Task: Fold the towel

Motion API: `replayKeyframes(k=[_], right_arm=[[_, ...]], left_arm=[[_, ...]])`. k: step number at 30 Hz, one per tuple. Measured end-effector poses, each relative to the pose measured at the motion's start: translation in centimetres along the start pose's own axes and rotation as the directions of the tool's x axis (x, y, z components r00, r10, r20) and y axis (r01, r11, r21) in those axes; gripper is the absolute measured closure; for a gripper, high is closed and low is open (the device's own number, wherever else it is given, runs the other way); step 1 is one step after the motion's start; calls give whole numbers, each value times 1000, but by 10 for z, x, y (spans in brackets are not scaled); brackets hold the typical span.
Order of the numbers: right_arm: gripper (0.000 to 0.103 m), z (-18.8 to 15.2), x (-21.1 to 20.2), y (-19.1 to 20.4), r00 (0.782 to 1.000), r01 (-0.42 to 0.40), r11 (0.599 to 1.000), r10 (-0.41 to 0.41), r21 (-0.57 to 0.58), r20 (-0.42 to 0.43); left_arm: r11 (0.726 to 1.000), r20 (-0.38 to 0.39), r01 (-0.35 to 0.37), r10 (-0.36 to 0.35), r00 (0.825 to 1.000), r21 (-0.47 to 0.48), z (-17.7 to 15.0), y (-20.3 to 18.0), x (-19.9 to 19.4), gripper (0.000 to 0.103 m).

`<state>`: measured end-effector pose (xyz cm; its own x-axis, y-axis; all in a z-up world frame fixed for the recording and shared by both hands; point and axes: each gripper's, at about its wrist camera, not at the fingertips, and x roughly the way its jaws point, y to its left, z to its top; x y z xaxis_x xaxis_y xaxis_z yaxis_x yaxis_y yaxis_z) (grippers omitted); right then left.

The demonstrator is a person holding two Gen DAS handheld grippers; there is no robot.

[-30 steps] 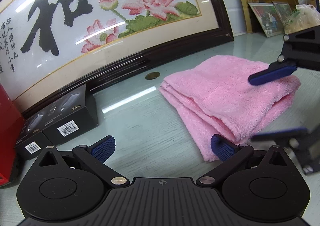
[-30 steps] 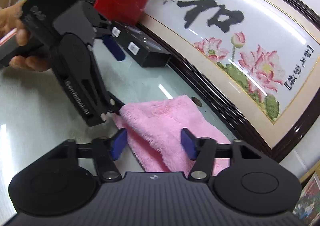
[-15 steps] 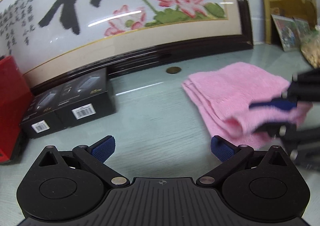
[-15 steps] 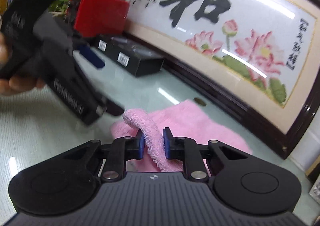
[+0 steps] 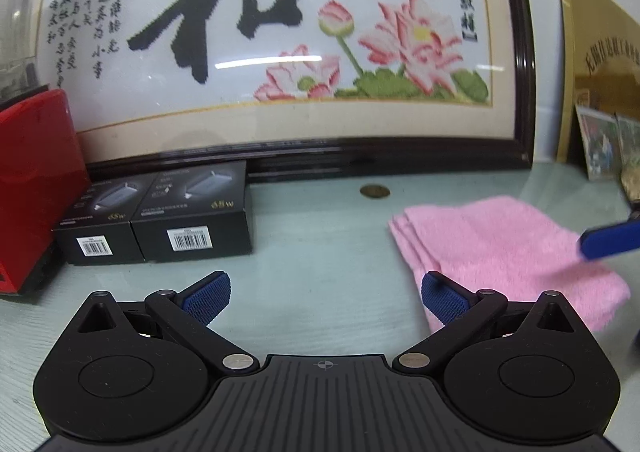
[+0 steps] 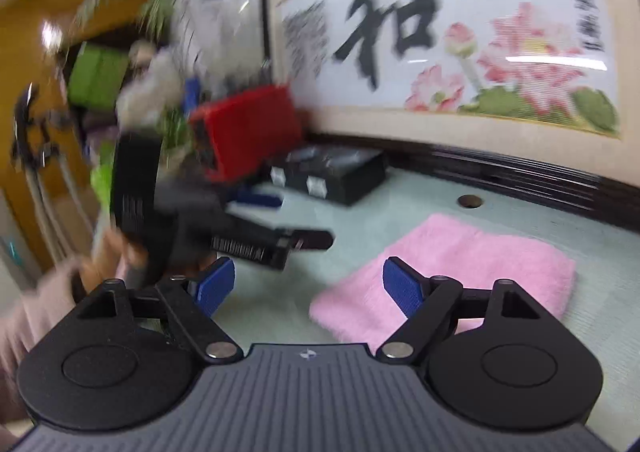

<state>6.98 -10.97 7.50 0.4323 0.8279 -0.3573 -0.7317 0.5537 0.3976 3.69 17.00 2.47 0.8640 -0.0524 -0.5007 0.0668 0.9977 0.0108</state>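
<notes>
A pink towel (image 5: 504, 252) lies folded in a flat stack on the pale green table (image 5: 320, 252). It also shows in the right wrist view (image 6: 460, 264). My left gripper (image 5: 326, 296) is open and empty, held to the left of the towel. My right gripper (image 6: 310, 288) is open and empty, just in front of the towel's near left edge. One blue fingertip (image 5: 608, 242) of the right gripper shows over the towel's right side in the left wrist view. The left gripper's body (image 6: 224, 228) appears blurred in the right wrist view.
A large framed embroidery (image 5: 280, 51) leans along the back. Two black boxes (image 5: 160, 219) and a red box (image 5: 36, 187) stand at the left. A coin (image 5: 374, 191) lies behind the towel. Framed photos (image 5: 604, 143) stand at the right.
My right gripper was shut on a lifted fold of the towel; it has let go and opened, and the towel now lies flat. My left gripper has drawn back to the left.
</notes>
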Motion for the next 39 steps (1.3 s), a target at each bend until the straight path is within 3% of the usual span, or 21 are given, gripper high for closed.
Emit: replayKeyframes(k=[1, 3, 5, 9, 10, 12, 13, 15, 19, 20, 23, 28, 30, 35, 39], right_arm=[[18, 4, -10, -13, 999, 18, 997, -20, 73, 37], [18, 7, -20, -34, 997, 20, 981, -34, 193, 71], [18, 1, -21, -61, 997, -18, 933, -11, 360, 79], [18, -11, -2, -93, 998, -60, 846, 46, 530, 39], [18, -17, 7, -100, 998, -55, 821, 66, 569, 1], [18, -27, 20, -109, 993, -10, 779, 82, 627, -87], [19, -31, 23, -112, 992, -8, 770, 89, 639, -94], [18, -30, 17, -110, 991, -9, 764, 91, 645, -94], [12, -22, -4, -97, 988, -97, 796, 148, 597, -36], [9, -23, -5, -94, 984, -114, 803, 174, 585, -48], [7, -28, 9, -89, 960, -78, 840, 208, 538, -186], [5, -26, 13, -77, 955, -77, 871, 205, 485, -216], [5, -29, 11, -78, 956, -81, 863, 210, 499, -207], [5, -36, 13, -89, 957, -109, 807, 243, 580, -157], [5, -40, 22, -94, 959, -126, 775, 255, 619, -125]], left_arm=[[1000, 11, 9, -9, 1000, -6, 1, -2, -1, 0], [995, 27, 96, -96, 995, -5, 3, -12, -3, 0], [988, 47, 149, -151, 987, 42, 5, -31, -4, 0], [965, 25, 216, -222, 975, 146, 3, -67, 2, 0], [963, 13, 210, -215, 977, 168, 2, -74, 5, 0], [964, -29, 137, -135, 990, 229, -3, -86, 17, 0], [964, -43, 118, -110, 993, 237, -5, -87, 21, 0], [972, -83, 68, -50, 995, 225, -7, -80, 32, 0], [982, -111, 52, -32, 993, 180, -4, -68, 36, 0], [983, -114, 54, -34, 993, 176, -4, -67, 37, 0], [980, -107, 42, -22, 994, 193, -6, -67, 35, 0], [975, -50, -50, 62, 997, 215, -7, -69, 27, 2], [974, 15, -113, 113, 994, 196, -5, -65, 21, 3], [985, 54, -29, 20, 998, 169, 3, -69, 14, 3], [969, 46, 6, -17, 999, 245, 4, -88, 26, 3]])
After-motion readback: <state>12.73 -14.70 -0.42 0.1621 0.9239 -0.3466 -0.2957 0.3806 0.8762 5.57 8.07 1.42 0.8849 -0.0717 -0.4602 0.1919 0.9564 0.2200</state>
